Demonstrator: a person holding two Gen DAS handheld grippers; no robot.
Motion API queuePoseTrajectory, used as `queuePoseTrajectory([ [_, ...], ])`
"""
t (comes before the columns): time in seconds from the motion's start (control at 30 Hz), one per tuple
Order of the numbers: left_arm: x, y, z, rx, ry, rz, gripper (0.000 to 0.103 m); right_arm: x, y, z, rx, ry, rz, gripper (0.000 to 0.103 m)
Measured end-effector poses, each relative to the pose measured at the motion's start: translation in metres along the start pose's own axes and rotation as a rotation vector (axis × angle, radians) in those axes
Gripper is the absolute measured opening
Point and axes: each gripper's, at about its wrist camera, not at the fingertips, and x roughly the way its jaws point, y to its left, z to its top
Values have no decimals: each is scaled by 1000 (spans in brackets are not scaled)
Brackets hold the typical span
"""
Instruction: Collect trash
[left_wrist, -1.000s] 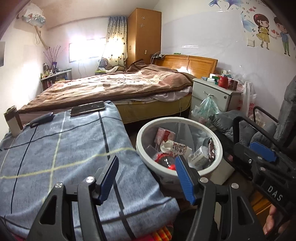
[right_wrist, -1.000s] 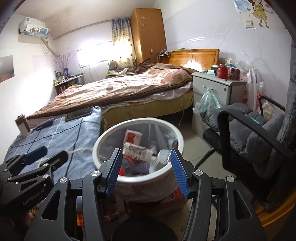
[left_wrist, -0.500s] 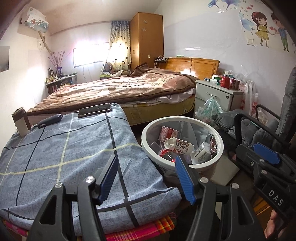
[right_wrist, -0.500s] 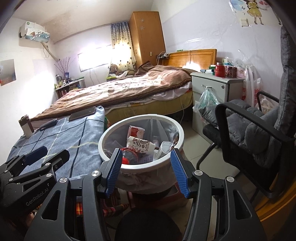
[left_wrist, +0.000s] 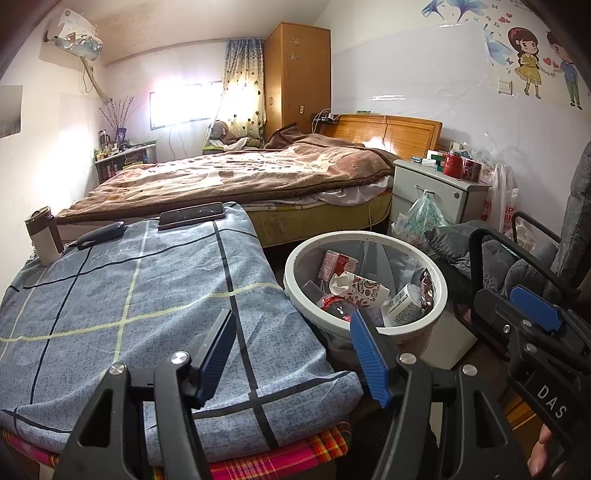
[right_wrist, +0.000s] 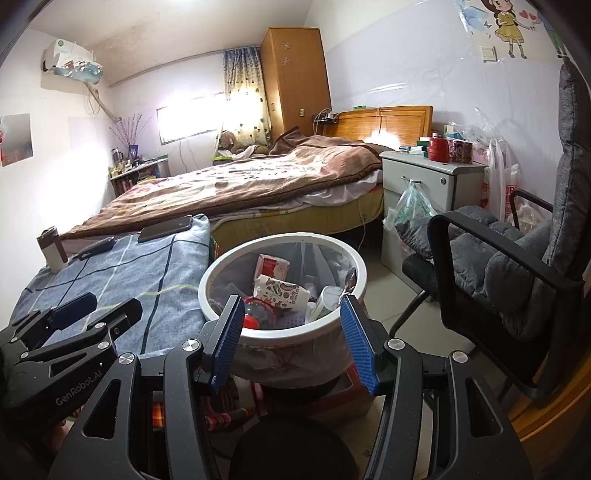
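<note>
Trash bin (right_wrist: 282, 332): lower centre, dead ahead of right gripper (right_wrist: 291, 332); left gripper (left_wrist: 293, 354) aside; both agape, empty

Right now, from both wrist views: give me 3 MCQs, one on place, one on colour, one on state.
1. The phone lies on:
A. the blue checked cloth
B. the nightstand
C. the chair

2. The trash bin rim is:
A. red
B. black
C. white

3. The right gripper is:
A. clamped on a carton
B. open, holding nothing
C. shut tight

Answers:
1 A, it sits at the far edge of the blue checked cloth.
2 C, the rim is white.
3 B, the pads stand apart with nothing between them.
</note>
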Motion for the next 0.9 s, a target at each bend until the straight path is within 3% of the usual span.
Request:
queuePoseTrajectory([
  [0.9,-2,1,0,-1,-1,3,66,0,2,0,0,3,-7,56],
])
